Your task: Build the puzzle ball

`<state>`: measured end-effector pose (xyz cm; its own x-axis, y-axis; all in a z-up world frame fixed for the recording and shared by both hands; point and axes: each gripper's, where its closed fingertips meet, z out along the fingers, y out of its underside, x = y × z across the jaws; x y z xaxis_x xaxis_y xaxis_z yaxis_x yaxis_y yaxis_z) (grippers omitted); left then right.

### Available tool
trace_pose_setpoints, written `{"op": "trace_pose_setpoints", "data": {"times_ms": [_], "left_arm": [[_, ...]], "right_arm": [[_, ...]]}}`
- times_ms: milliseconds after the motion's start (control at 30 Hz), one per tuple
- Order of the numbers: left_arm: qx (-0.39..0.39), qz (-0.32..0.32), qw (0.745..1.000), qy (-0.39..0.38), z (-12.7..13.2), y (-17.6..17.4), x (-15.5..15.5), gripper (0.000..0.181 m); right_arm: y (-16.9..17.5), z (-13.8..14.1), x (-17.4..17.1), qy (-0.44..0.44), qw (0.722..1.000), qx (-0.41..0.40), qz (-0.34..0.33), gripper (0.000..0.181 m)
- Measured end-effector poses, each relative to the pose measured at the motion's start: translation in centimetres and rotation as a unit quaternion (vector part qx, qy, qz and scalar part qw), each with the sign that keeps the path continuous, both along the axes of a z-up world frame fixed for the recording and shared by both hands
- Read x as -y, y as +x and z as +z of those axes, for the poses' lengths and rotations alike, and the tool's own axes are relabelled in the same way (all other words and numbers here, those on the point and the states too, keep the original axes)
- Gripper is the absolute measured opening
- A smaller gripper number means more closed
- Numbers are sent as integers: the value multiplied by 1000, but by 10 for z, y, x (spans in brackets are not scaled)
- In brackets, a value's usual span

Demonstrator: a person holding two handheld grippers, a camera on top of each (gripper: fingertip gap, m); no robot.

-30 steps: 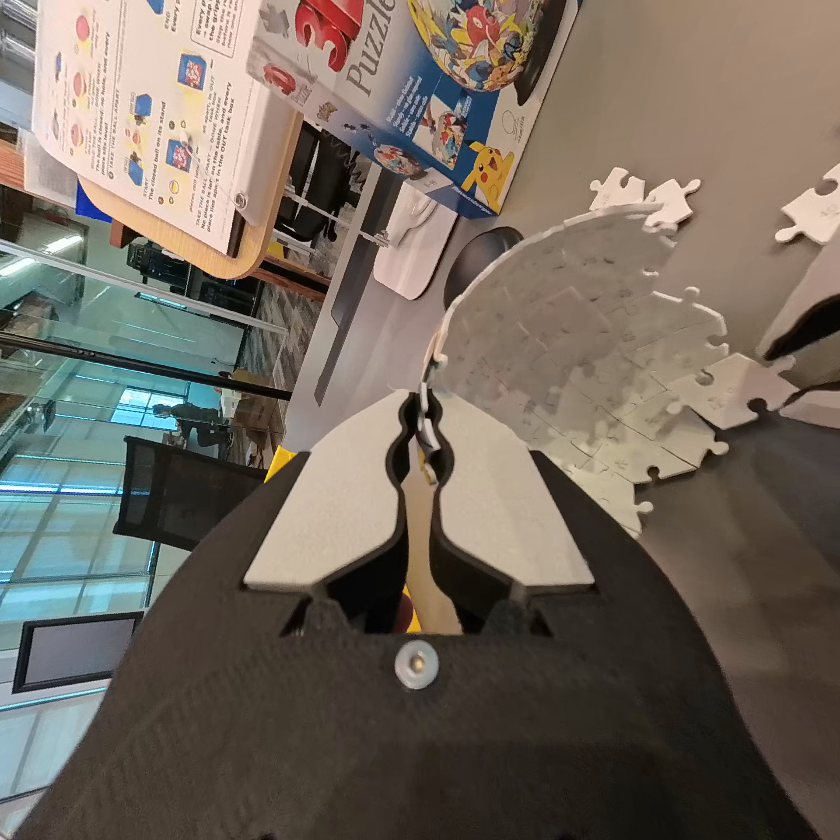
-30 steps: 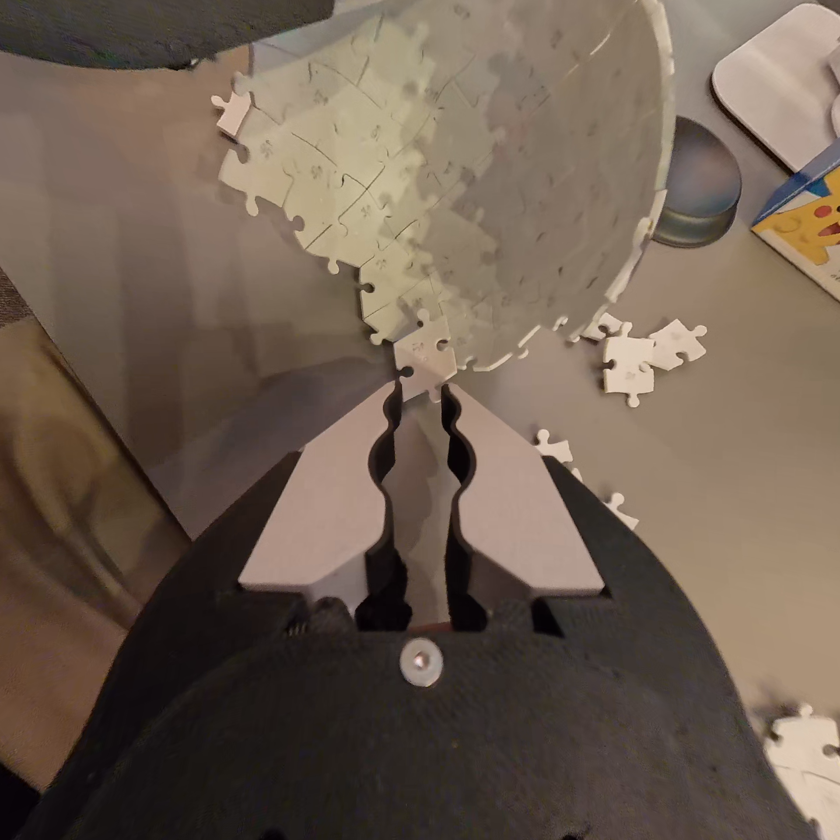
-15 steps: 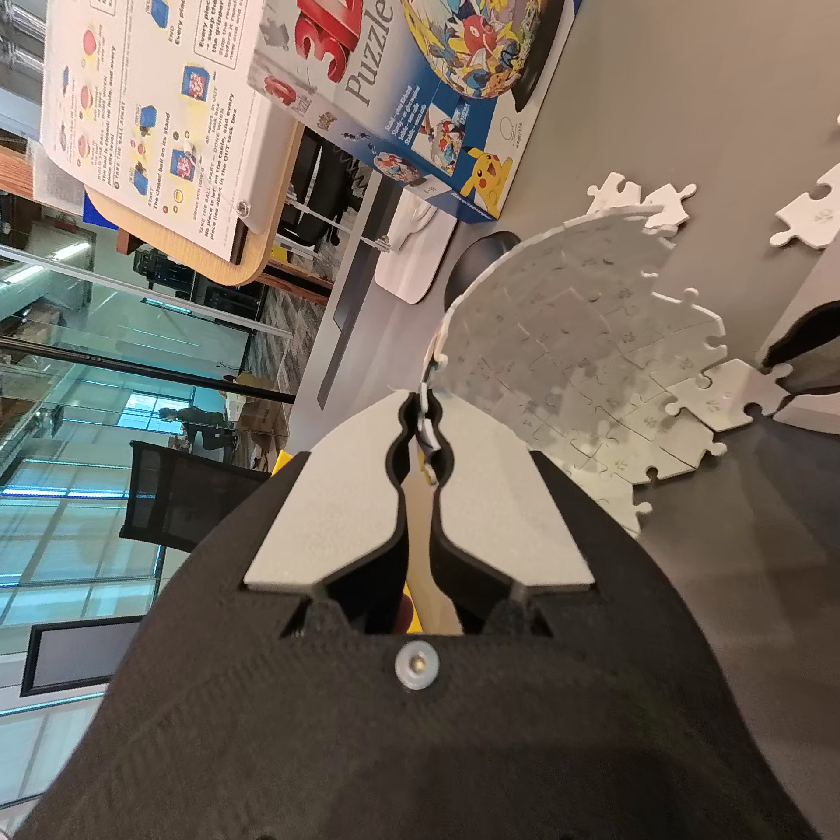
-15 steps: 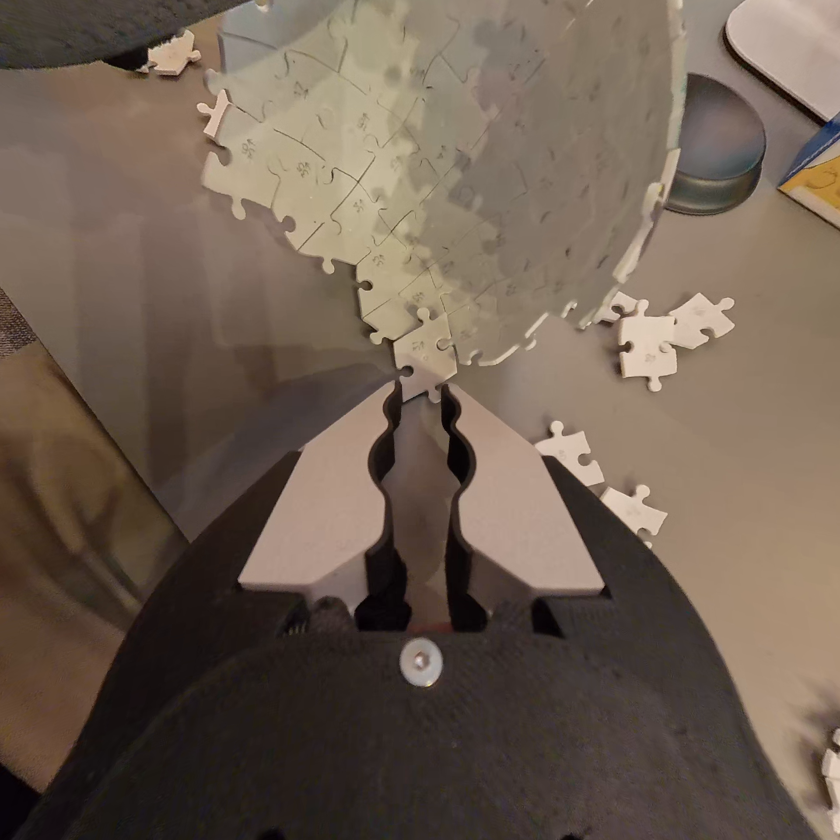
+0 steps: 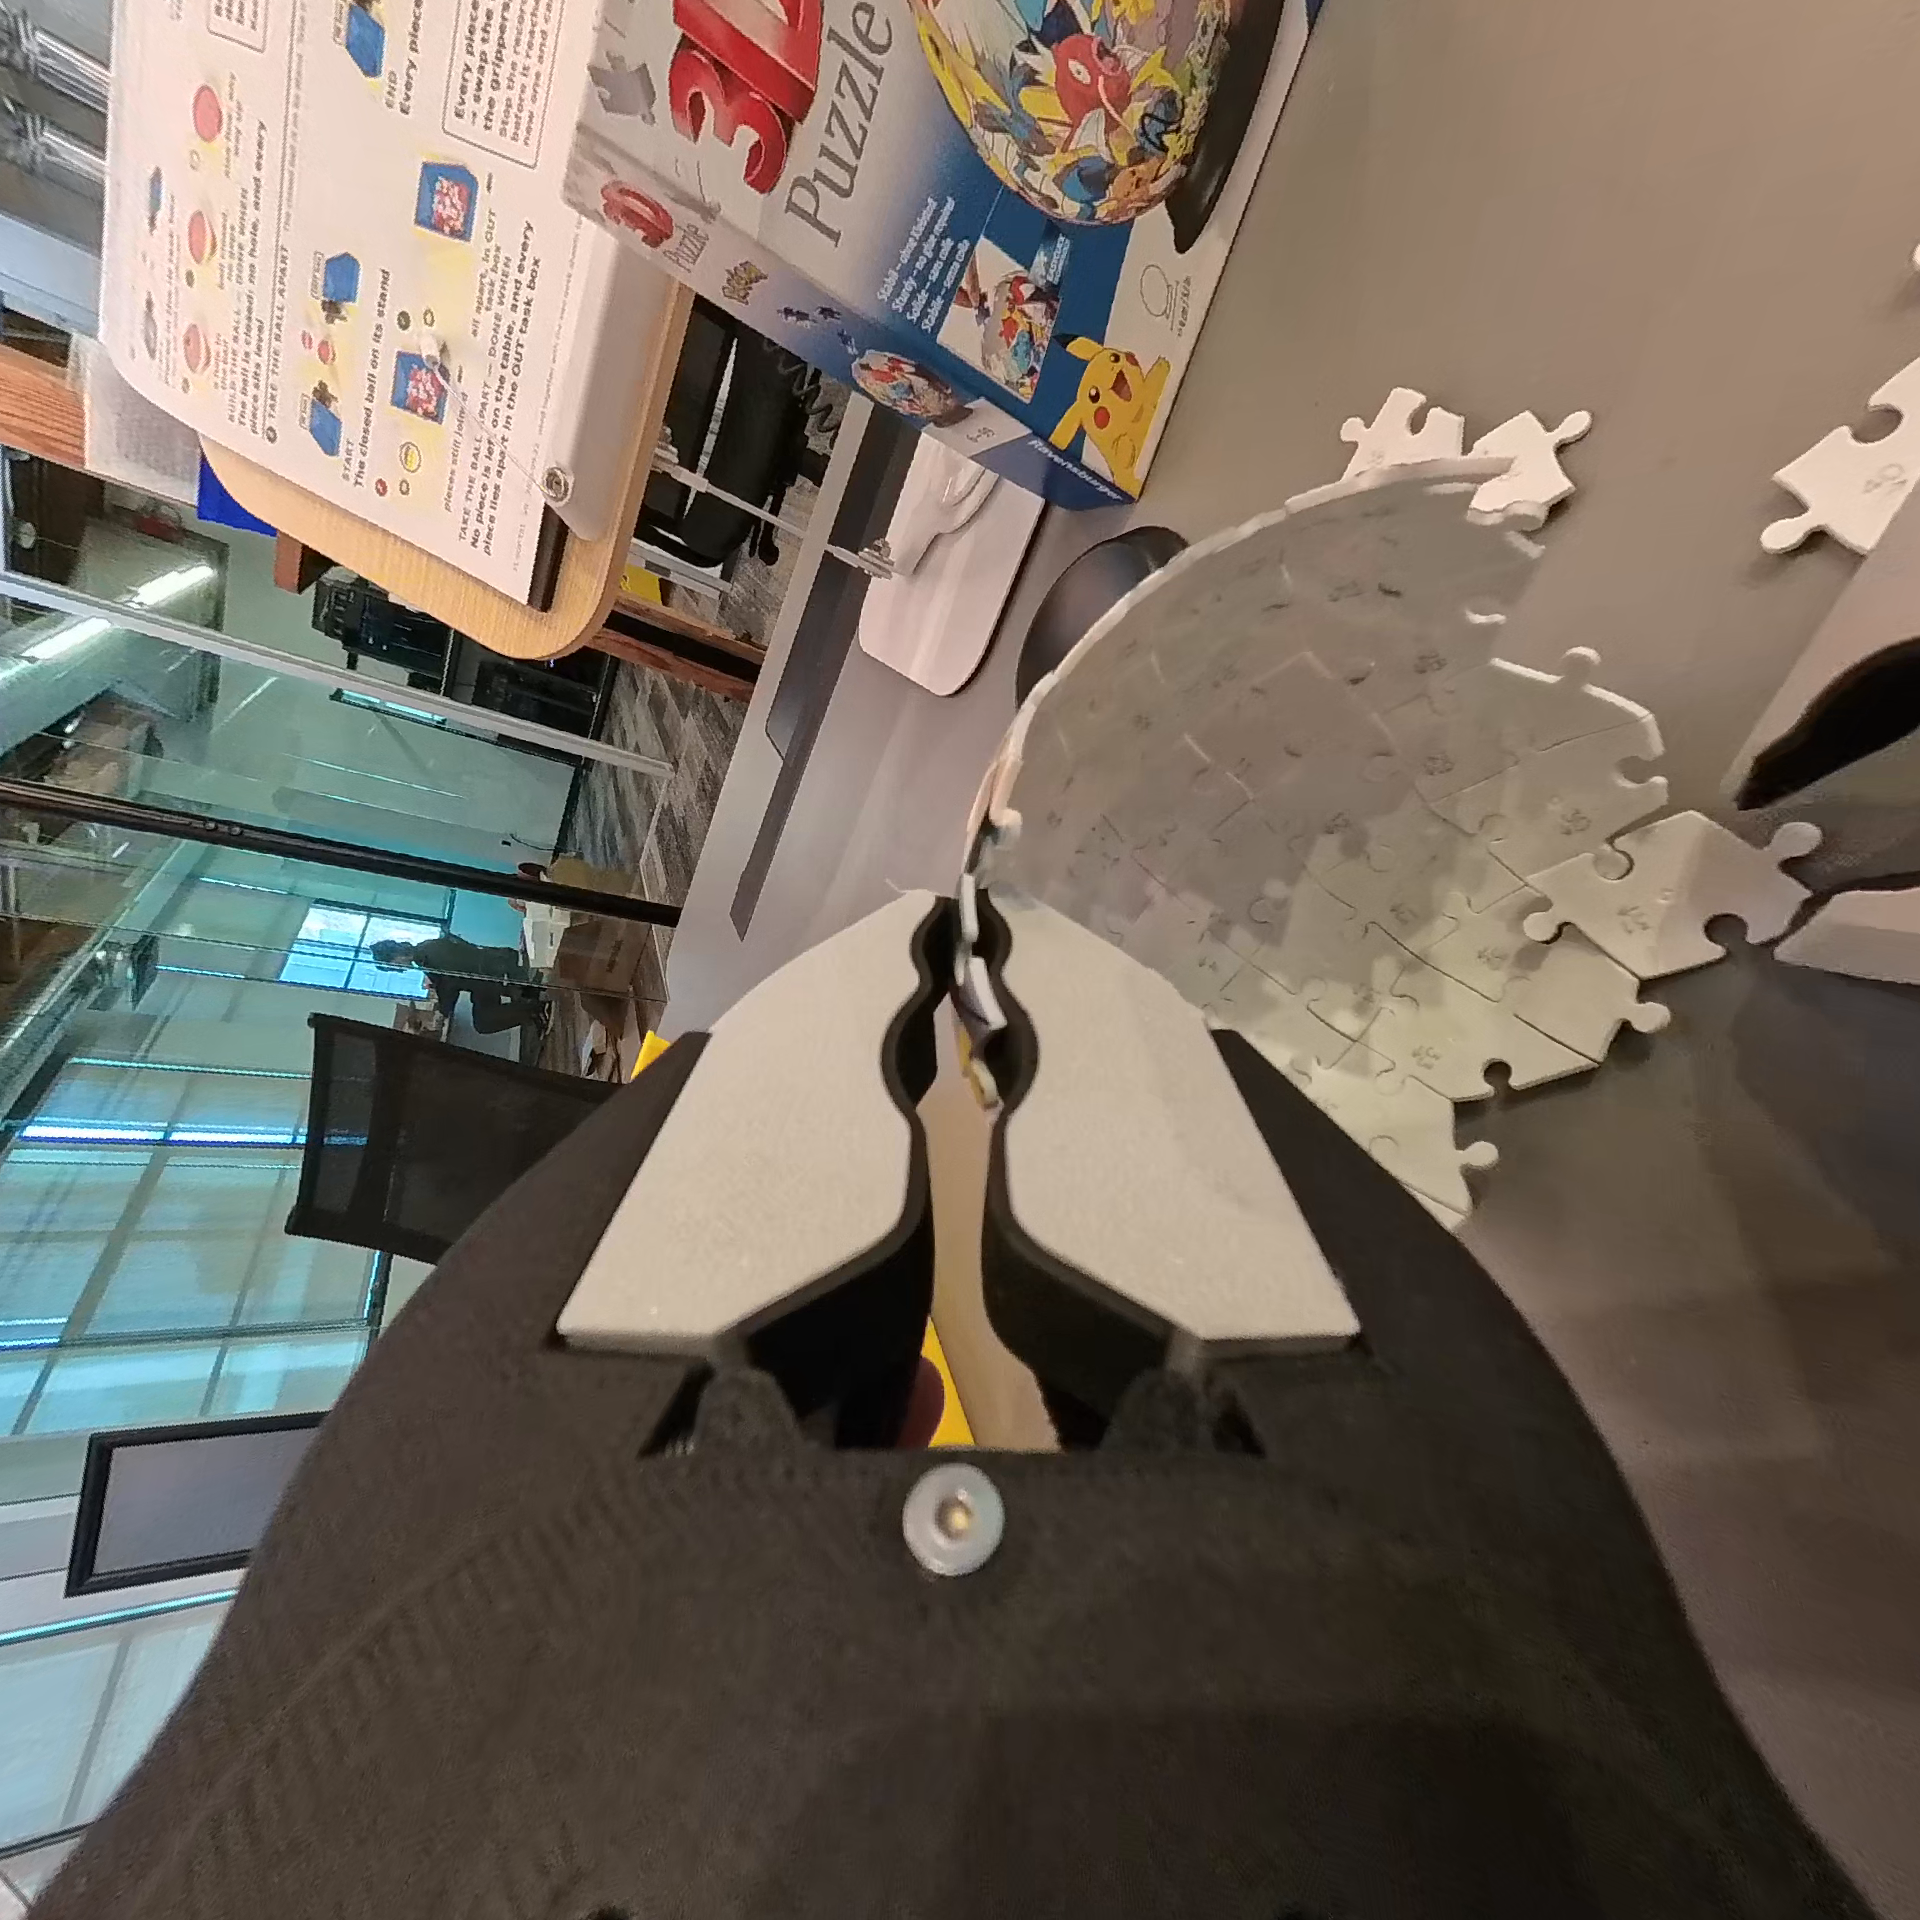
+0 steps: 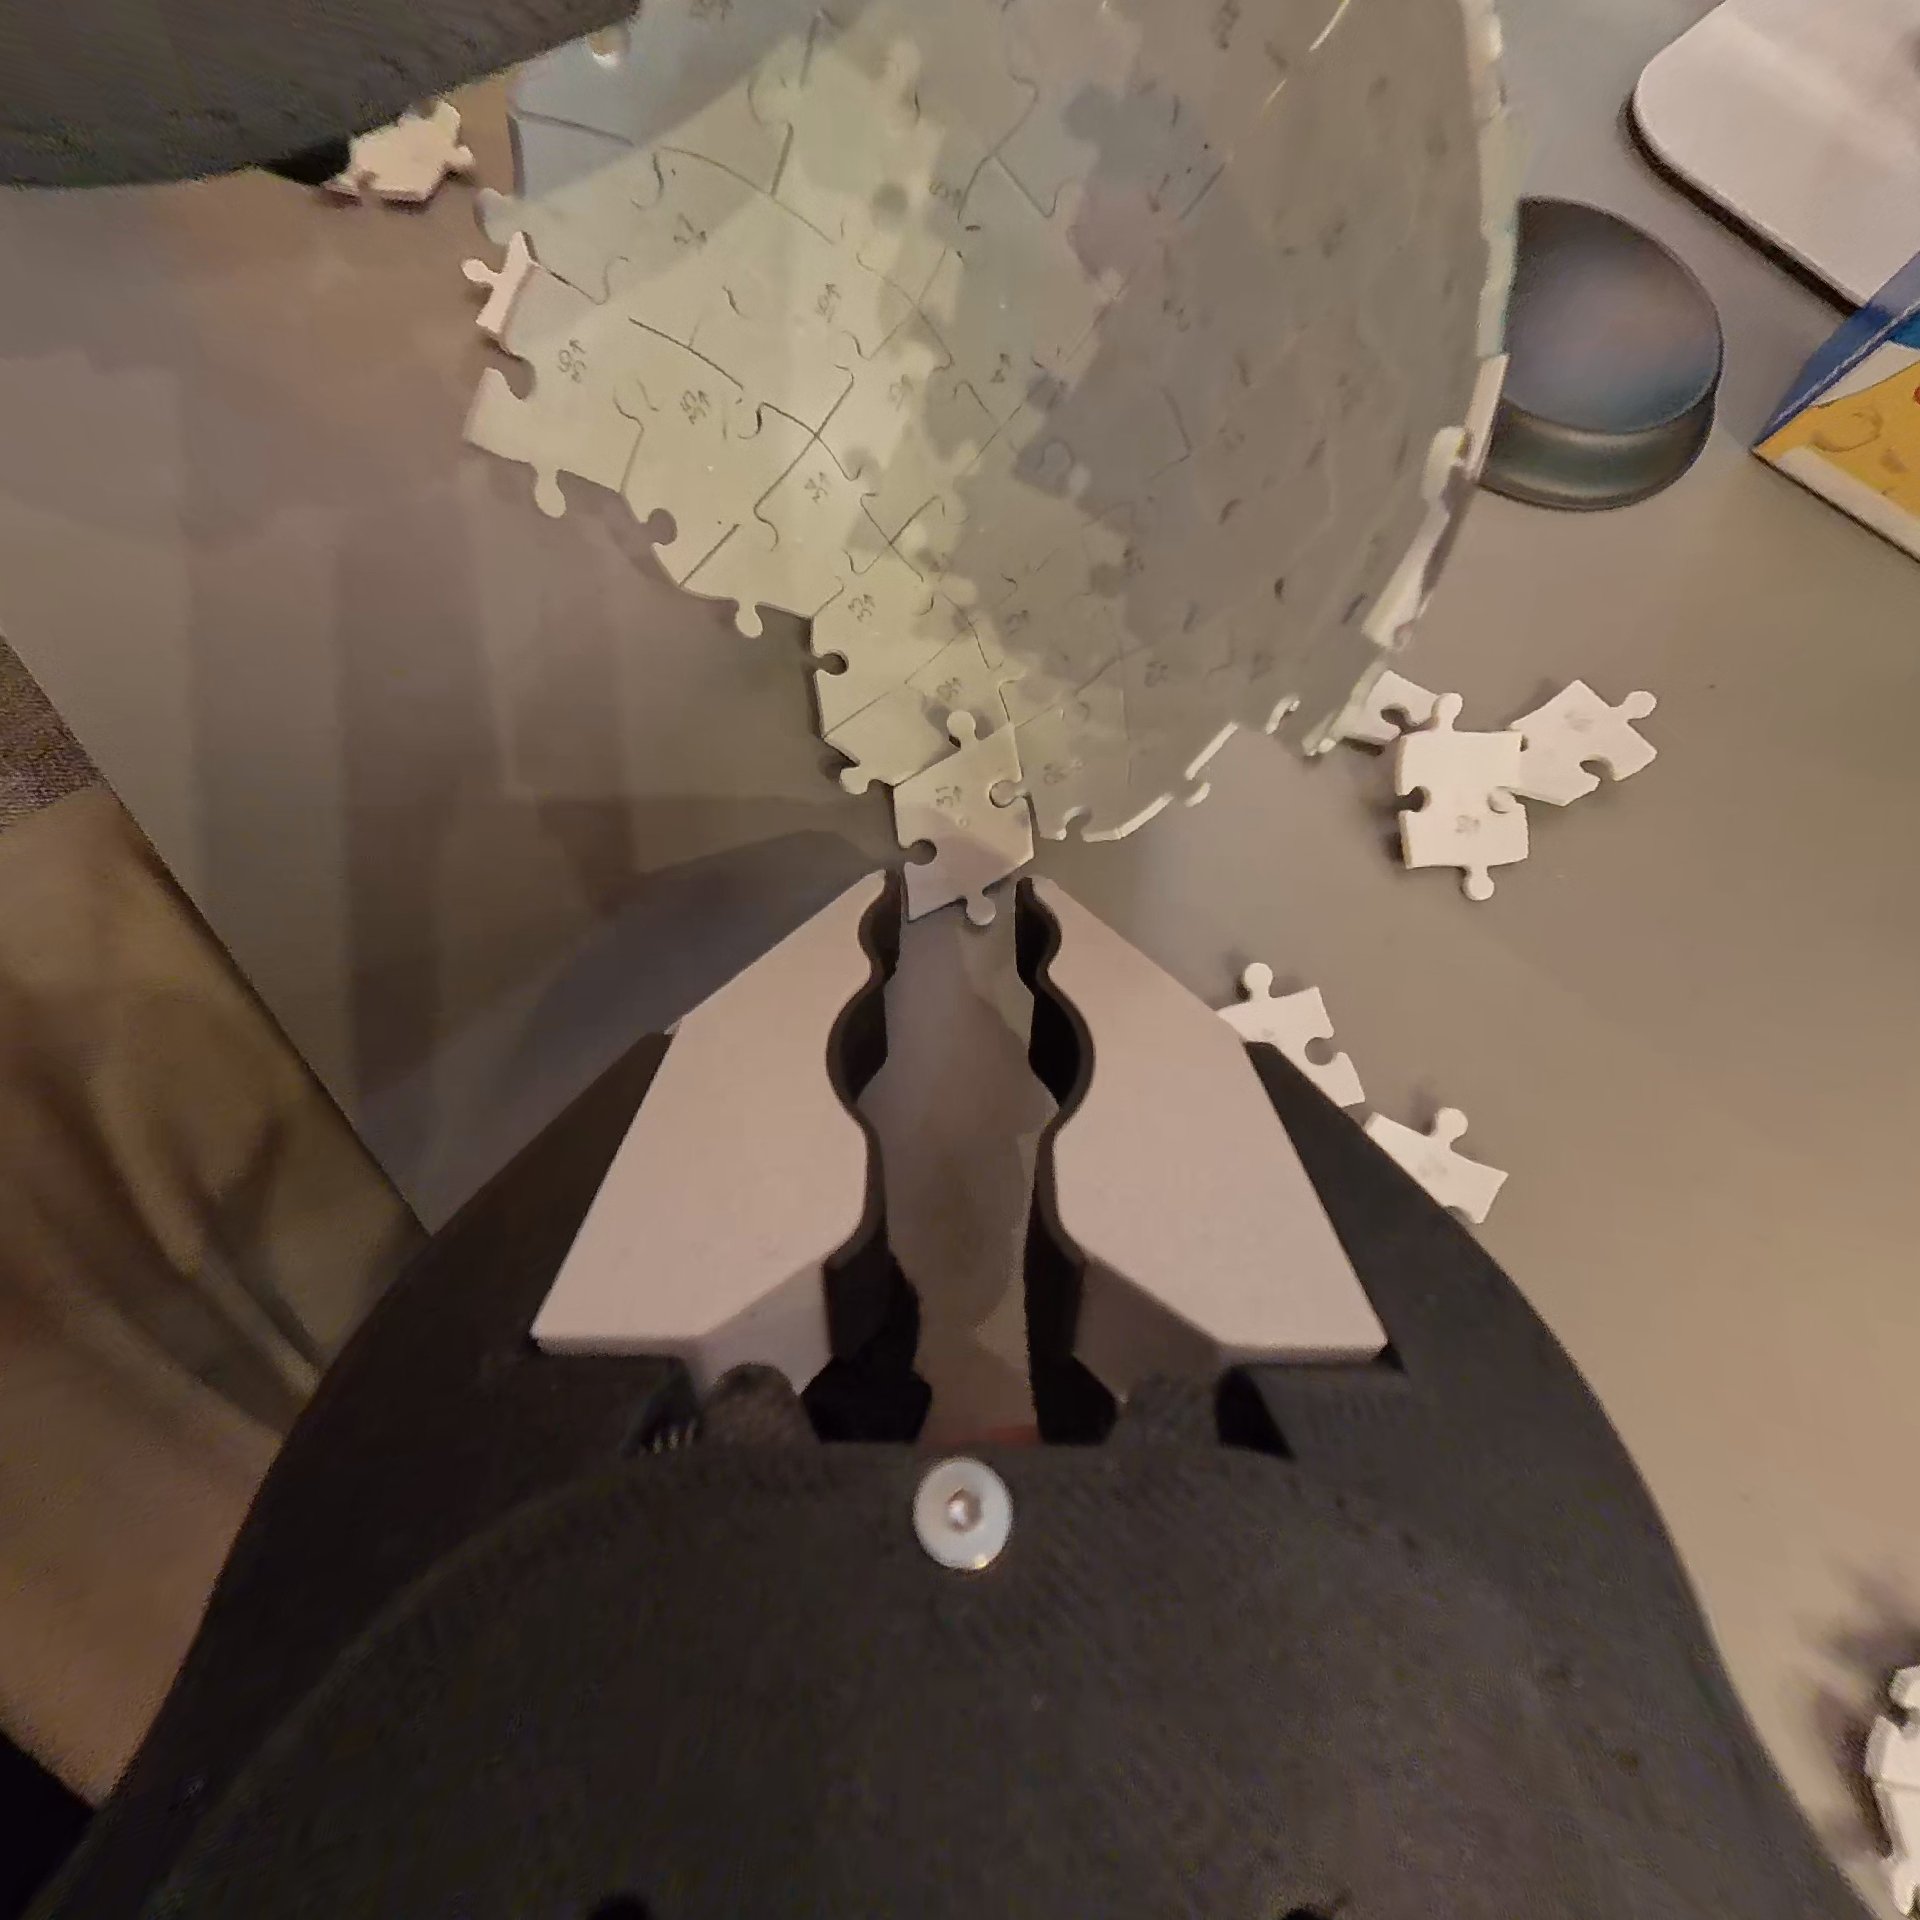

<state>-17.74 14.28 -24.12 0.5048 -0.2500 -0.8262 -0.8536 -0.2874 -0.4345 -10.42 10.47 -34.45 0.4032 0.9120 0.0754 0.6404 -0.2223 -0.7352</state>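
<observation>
Left claw (image 5: 971,940): clamped on the rim of the half-built puzzle ball (image 5: 1340,821), holding the curved shell off the grey worktop (image 5: 1662,260) with its pale inner face towards the camera.
Shell's lie from the left claw: it fans out ahead and to the right, the open ragged edge farthest from the grip.
Edge piece (image 6: 966,831): it sits at the shell's lowest jagged edge, its tab pointing down into the mouth of the right claw (image 6: 954,899).
Right claw: narrowly parted, the tips on either side of the piece's lower corner; whether they actually pinch it cannot be told.
Key relation: the piece lies straight ahead of the right claw, on its centre line, so any push would run along the fingers into the shell, against the left claw's hold.
Nearer claw: the right, by judgement the one to seat the piece.
Loose pieces (image 6: 1465,795): scattered on the worktop right of the shell.
Dark round stand (image 6: 1605,384): beyond the shell, right.
</observation>
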Motion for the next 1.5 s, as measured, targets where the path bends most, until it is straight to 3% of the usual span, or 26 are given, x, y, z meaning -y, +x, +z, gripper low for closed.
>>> {"op": "trace_pose_setpoints", "data": {"times_ms": [200,467,967,1500], "left_arm": [[-1,-1,1000,1,0,0,0,3],[-3,-3,1000,2,0,0,0,3],[-2,-10,1000,4,1,1,1,3],[-5,-13,1000,8,1,4,1,3]], "right_arm": [[-11,15,3,15,998,-52,33,13],[-18,10,-9,54,997,-27,41,0],[-24,0,-16,98,993,32,51,0],[-24,-4,-16,49,997,39,34,0]]}}
